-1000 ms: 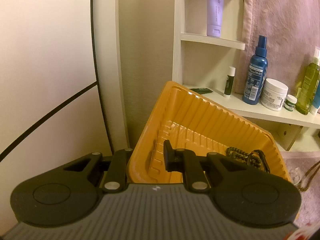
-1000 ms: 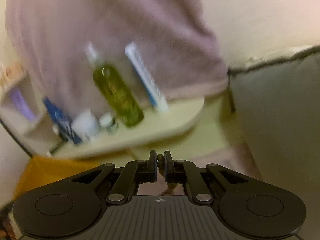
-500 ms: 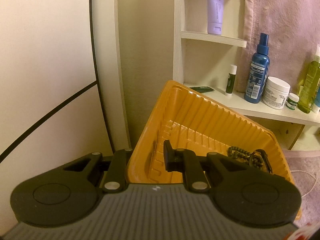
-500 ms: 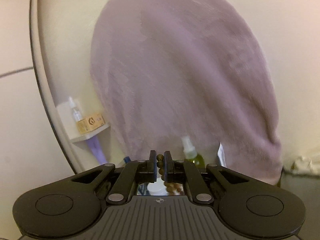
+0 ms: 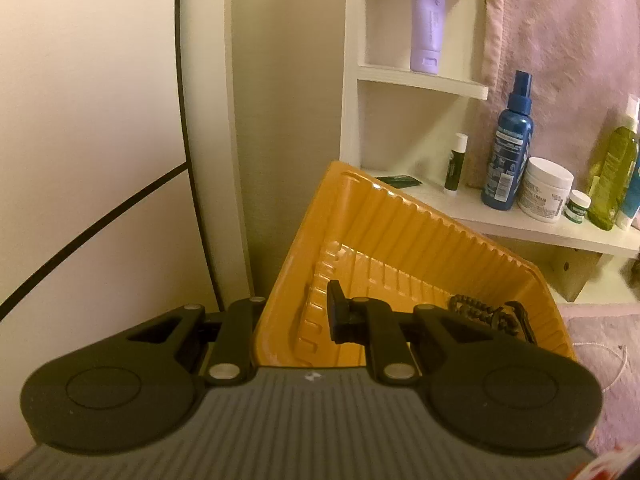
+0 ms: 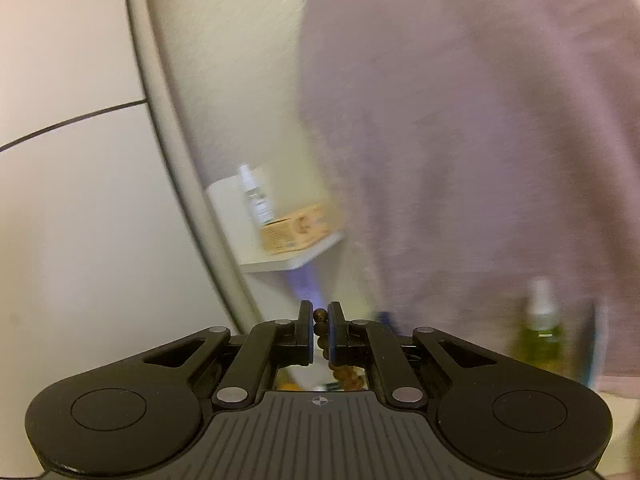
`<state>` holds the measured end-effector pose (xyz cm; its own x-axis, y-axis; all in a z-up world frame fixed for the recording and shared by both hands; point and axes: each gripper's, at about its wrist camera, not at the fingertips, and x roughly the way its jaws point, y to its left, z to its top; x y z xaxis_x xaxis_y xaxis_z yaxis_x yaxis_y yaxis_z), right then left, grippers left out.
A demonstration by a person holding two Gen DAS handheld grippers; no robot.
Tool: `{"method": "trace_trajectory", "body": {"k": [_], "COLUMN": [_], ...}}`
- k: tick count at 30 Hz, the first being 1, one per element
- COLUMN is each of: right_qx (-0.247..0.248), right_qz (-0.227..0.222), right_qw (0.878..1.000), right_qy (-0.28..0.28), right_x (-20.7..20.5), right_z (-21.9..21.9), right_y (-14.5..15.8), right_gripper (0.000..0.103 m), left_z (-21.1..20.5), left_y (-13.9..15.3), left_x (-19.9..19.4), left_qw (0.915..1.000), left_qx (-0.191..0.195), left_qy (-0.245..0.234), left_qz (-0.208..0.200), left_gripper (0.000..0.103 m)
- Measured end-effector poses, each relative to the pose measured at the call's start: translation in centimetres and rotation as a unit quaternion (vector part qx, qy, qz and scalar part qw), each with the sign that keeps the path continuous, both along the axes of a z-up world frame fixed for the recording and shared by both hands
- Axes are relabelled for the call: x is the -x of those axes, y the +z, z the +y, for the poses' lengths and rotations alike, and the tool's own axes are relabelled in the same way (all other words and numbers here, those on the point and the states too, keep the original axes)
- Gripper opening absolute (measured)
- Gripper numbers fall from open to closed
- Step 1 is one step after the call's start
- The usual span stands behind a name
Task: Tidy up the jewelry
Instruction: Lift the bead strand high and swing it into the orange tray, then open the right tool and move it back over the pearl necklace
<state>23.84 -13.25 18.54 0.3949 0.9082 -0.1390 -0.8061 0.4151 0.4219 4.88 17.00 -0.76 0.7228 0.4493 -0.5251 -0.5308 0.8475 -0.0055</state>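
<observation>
1. Between the fingers of the left gripper, the near rim of an orange tray is pinched; dark beaded jewelry lies in the tray, right of the fingers.
2. Labels on the shelf bottles beyond are too small to be read.
3. Between the closed fingers of the right gripper, a brown bead strand is clamped, its remainder hanging below.

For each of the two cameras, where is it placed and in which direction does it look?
Left wrist: sits on the left gripper, faces the orange tray it grips by the wall and the shelf; its fingers show.
Right wrist: sits on the right gripper, faces the wall and pink towel; its fingers pinch a bead bracelet.
Shared: towel, green bottle.
</observation>
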Motion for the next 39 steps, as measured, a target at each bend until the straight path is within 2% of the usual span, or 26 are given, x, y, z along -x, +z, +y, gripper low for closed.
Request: {"method": "trace_trajectory", "body": {"k": [5,11,18,22,24,25,26,30,33,36,39], "right_qx": [0.013,0.074,0.148,0.176,0.185,0.182,0.171,0.133,0.122,0.158,0.214], "right_qz": [0.033,0.095,0.15,0.152,0.146,0.142,0.139,0.135,0.138,0.139,0.148], "right_qw": [0.998,0.989,0.973,0.968,0.968,0.969,0.973,0.981,0.983,0.974,0.956], "right_qy": [0.05,0.087,0.095,0.096,0.09,0.085,0.075,0.029,-0.023,-0.087,-0.137], "right_x": [-0.4,-0.8,-1.1,-0.9,-0.7,-0.7,-0.8,-2.1,-3.1,-3.9,-4.1], "right_z": [5.2,10.7,13.9,14.1,13.6,13.0,12.0,7.0,1.7,-3.3,-6.9], "right_y": [-1.8,-8.1,-15.4,-17.5,-17.7,-17.5,-17.1,-14.9,-15.0,-16.5,-19.1], "right_gripper": [0.007,0.007,0.007,0.009,0.031,0.05,0.058,0.06,0.066,0.067,0.067], "left_z": [0.0,0.1,0.0,-0.1,-0.1,-0.1,-0.1,-0.1,-0.1,-0.1,-0.2], "left_y": [0.1,0.2,0.2,0.2,0.2,0.2,0.2,0.1,0.2,0.1,0.1], "left_x": [-0.1,-0.1,-0.3,-0.3,-0.3,-0.4,-0.3,-0.4,-0.4,-0.4,-0.4], "left_qw": [1.0,1.0,1.0,1.0,1.0,1.0,1.0,1.0,1.0,1.0,1.0], "left_qx": [0.001,0.001,0.0,-0.002,-0.001,-0.001,-0.001,-0.002,-0.003,-0.004,-0.006], "left_qy": [-0.003,-0.004,-0.004,-0.004,-0.003,-0.003,-0.003,-0.002,-0.001,0.0,0.0], "left_qz": [0.0,0.002,0.002,0.003,0.004,0.004,0.004,0.005,0.005,0.006,0.007], "left_gripper": [0.015,0.015,0.015,0.015,0.015,0.015,0.015,0.015,0.015,0.015,0.015]}}
